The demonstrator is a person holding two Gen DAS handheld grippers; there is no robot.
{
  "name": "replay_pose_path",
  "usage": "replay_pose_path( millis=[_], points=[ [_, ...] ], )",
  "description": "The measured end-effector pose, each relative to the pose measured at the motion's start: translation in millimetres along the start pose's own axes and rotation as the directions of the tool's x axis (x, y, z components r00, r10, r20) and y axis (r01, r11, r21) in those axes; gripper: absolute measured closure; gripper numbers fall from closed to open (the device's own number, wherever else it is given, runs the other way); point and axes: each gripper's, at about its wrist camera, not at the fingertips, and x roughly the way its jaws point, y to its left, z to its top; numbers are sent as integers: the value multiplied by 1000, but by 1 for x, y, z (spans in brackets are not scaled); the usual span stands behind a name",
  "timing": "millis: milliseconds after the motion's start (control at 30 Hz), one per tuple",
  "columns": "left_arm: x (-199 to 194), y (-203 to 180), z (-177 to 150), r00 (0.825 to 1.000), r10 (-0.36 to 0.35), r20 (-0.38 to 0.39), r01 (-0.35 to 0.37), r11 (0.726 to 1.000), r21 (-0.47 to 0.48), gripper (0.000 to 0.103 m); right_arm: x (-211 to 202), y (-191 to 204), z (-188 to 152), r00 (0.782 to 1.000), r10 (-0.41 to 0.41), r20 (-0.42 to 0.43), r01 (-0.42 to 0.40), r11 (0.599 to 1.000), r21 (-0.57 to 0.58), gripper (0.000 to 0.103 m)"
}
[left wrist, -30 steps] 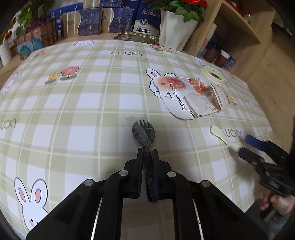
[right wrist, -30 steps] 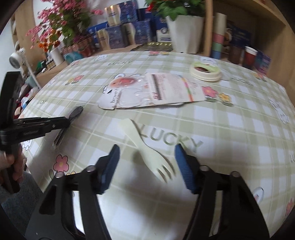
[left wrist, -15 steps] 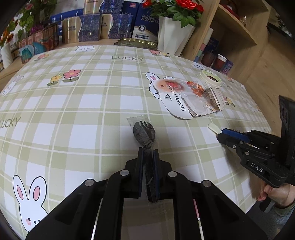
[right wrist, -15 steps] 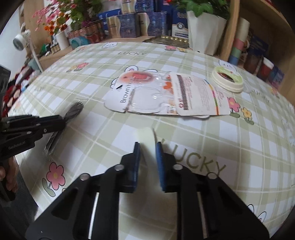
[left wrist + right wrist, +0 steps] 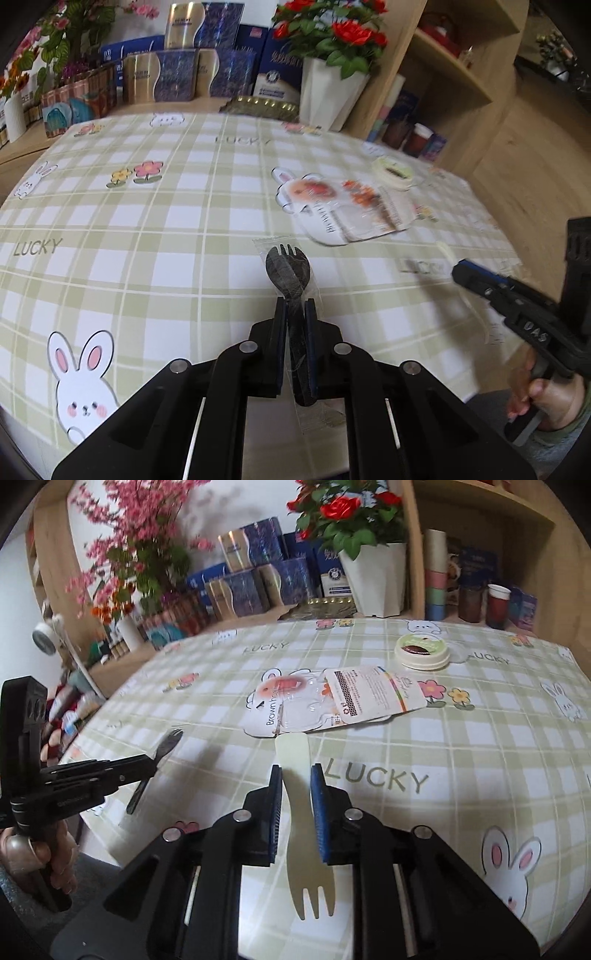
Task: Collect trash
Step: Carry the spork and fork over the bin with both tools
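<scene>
My left gripper (image 5: 295, 306) is shut on a black plastic spork in a clear wrapper (image 5: 286, 267), held above the checked tablecloth; it also shows in the right wrist view (image 5: 168, 744). My right gripper (image 5: 296, 775) is shut on a cream plastic fork (image 5: 295, 760), tines pointing back toward the camera, lifted off the cloth. An empty blister pack with a printed card (image 5: 332, 705) lies flat mid-table, also seen in the left wrist view (image 5: 343, 210). A round cream lid (image 5: 421, 651) lies behind it.
A white flower pot with red roses (image 5: 373, 578), blue and gold boxes (image 5: 255, 572) and a gold tray (image 5: 317, 609) stand along the table's far edge. Wooden shelves with cups (image 5: 495, 602) are at the right. The table's near edge is close below both grippers.
My right gripper closed on the cream fork and lifted it off the cloth. My left gripper rose and drew back a little with the black spork still in it.
</scene>
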Motion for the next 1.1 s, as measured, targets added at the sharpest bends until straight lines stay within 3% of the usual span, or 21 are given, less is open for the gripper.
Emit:
replay_pose_path(
  millis=[400, 800, 1033, 1100],
  points=[
    [-72, -13, -33, 999, -28, 30, 28, 1000, 2, 93, -52, 38, -37, 999, 41, 0, -41, 999, -16, 84],
    [-119, -16, -79, 998, -52, 35, 51, 999, 14, 93, -68, 79, -116, 987, 82, -136, -88, 995, -36, 84],
    [-129, -18, -109, 998, -62, 18, 62, 998, 8, 93, -52, 79, -144, 972, 50, -231, -48, 999, 13, 83],
    [-129, -17, -115, 998, -62, 10, 61, 998, 11, 93, -53, 75, -144, 971, 34, -238, -28, 999, 31, 77]
  ],
)
